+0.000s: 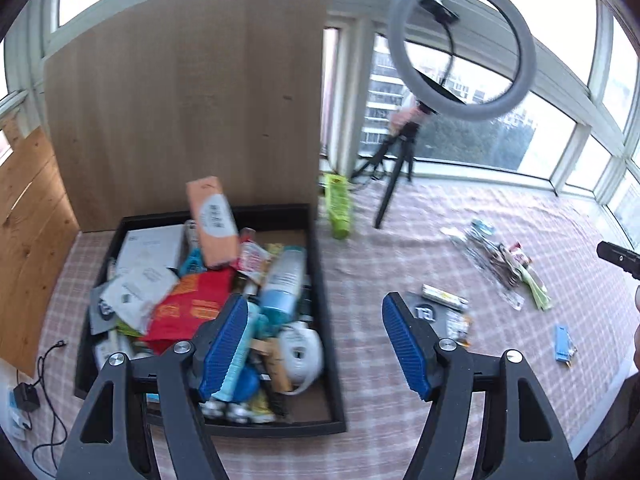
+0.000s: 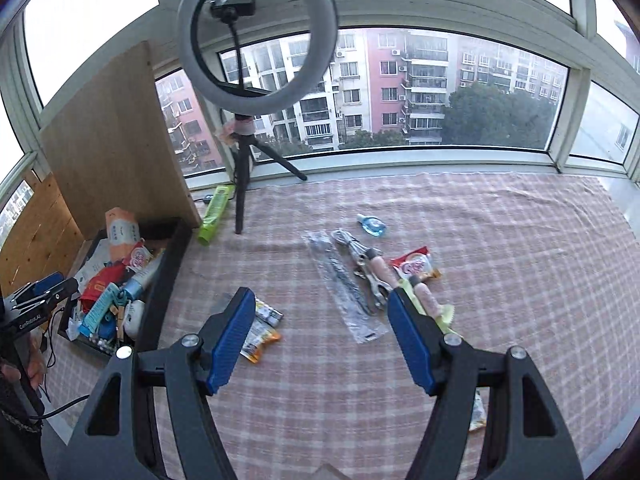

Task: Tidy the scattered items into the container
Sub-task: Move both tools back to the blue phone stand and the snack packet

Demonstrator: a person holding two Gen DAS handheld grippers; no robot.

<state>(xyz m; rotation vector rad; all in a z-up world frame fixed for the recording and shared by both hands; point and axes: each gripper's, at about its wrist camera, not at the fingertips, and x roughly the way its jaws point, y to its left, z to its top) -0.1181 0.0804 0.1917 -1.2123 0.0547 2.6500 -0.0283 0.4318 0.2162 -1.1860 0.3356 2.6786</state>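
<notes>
Left wrist view looks down into the black tray (image 1: 326,320), crammed with packets, a red pouch (image 1: 192,312), a pale blue bottle (image 1: 282,280) and a peach box (image 1: 214,222) leaning at its back, against an upright wooden board (image 1: 188,96). The left gripper (image 1: 316,344) hangs over the tray's right rim, its fingers spread wide and holding nothing. The right wrist view alone shows the scattered things plainly: a clear sleeve (image 2: 344,288), metal pliers (image 2: 368,272), a red-white sachet (image 2: 416,268) and a blue blister pack (image 2: 372,225) on the checked table (image 2: 520,264). The right gripper (image 2: 320,340) hovers above them, fingers apart, empty. A ring light (image 2: 256,32) on a tripod stands behind.
</notes>
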